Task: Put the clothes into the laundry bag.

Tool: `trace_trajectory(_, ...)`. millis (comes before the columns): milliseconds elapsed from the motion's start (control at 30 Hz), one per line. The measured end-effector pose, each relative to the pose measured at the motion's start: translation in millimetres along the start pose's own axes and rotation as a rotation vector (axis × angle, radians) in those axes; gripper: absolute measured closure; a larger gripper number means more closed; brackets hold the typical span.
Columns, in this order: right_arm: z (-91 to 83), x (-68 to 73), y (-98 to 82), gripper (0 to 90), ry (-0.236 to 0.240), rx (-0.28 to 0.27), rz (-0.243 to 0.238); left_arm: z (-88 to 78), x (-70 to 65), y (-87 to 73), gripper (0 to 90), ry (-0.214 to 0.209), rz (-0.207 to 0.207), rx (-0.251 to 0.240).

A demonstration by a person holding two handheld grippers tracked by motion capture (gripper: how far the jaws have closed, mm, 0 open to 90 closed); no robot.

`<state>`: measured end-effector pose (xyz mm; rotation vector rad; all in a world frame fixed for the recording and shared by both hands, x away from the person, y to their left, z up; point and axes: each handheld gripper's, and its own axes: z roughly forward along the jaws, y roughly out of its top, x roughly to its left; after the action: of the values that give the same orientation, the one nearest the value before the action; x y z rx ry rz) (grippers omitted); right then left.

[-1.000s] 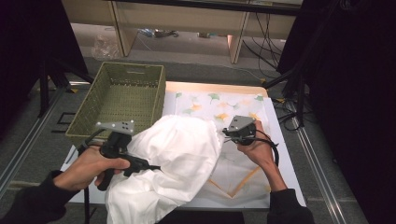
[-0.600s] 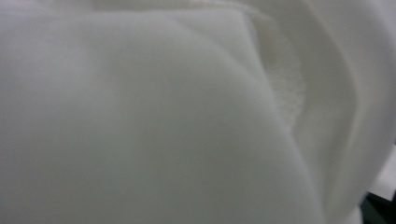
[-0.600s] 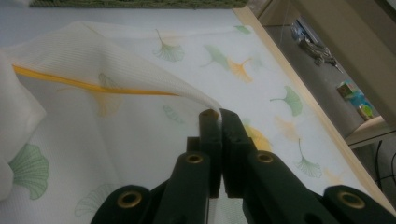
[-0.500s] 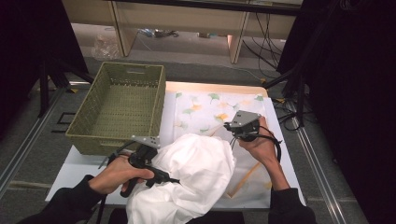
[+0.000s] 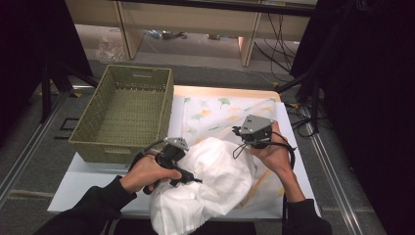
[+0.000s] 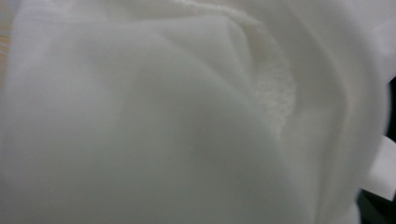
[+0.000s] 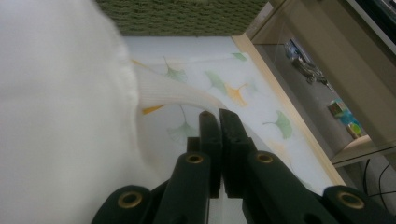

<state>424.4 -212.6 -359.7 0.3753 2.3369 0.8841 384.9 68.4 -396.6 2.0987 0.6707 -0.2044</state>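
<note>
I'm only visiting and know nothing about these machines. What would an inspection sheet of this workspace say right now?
Surface: white table under a leaf-print cloth.
Job's things: white garment bunched at the near edge; a ribbed strip of it sits pinched in the right gripper.
Clutter: empty green basket beside the cloth.
Grippers: left gripper pressed against the garment, jaws hidden by fabric; right gripper shut on the garment's edge.
Cables: one loops from each gripper; more lie on the floor at right.
Surroundings: wooden shelving behind, dark curtains at both sides.
</note>
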Motion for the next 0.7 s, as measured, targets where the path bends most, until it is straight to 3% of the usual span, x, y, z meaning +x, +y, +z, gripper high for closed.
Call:
trace_trajectory(67, -1.8, 0.4, 2.4, 90.0, -0.005, -0.009, -0.009, -6.3, 3.0, 8.0, 56.2, 0.035, 0.001, 0.002)
trace_trajectory(167, -2.9, 0.3, 4.4, 90.0, -0.011, -0.014, -0.007, -0.5, -1.9, 14.7, 55.7, 0.103, 0.051, 0.036)
trace_trajectory(267, -3.3, 2.3, 5.1, 90.0, -0.017, 0.005, -0.003, 24.7, 1.3, 12.4, 52.4, 0.111, 0.085, 0.084)
trace_trajectory(367, -3.1, 3.2, 6.0, 90.0, -0.014, 0.000, -0.025, 51.3, 11.6, 7.7, 50.7, 0.094, 0.044, 0.119)
trace_trajectory(400, -3.9, 5.1, 6.8, 90.0, -0.014, 0.004, -0.009, 57.3, 13.7, 7.7, 49.9, 0.086, 0.033, 0.118)
trace_trajectory(433, -3.9, 5.4, 8.1, 90.0, -0.012, -0.004, -0.032, 61.4, 14.1, 8.5, 49.5, 0.079, 0.029, 0.108)
trace_trajectory(467, -5.0, 7.8, 9.8, 90.0, -0.012, -0.004, -0.015, 62.9, 12.7, 10.8, 49.3, 0.083, 0.035, 0.102)
trace_trajectory(600, -8.5, 14.1, 19.8, 90.0, 0.014, -0.020, -0.054, 58.9, 5.9, 25.0, 49.5, 0.085, 0.101, 0.114)
trace_trajectory(667, -9.1, 15.5, 21.2, 90.0, 0.007, -0.025, -0.055, 61.1, 12.6, 28.6, 49.6, 0.083, 0.078, 0.085)
trace_trajectory(700, -9.5, 15.3, 21.8, 90.0, 0.013, -0.025, -0.069, 64.1, 17.4, 29.5, 49.8, 0.094, 0.060, 0.097)
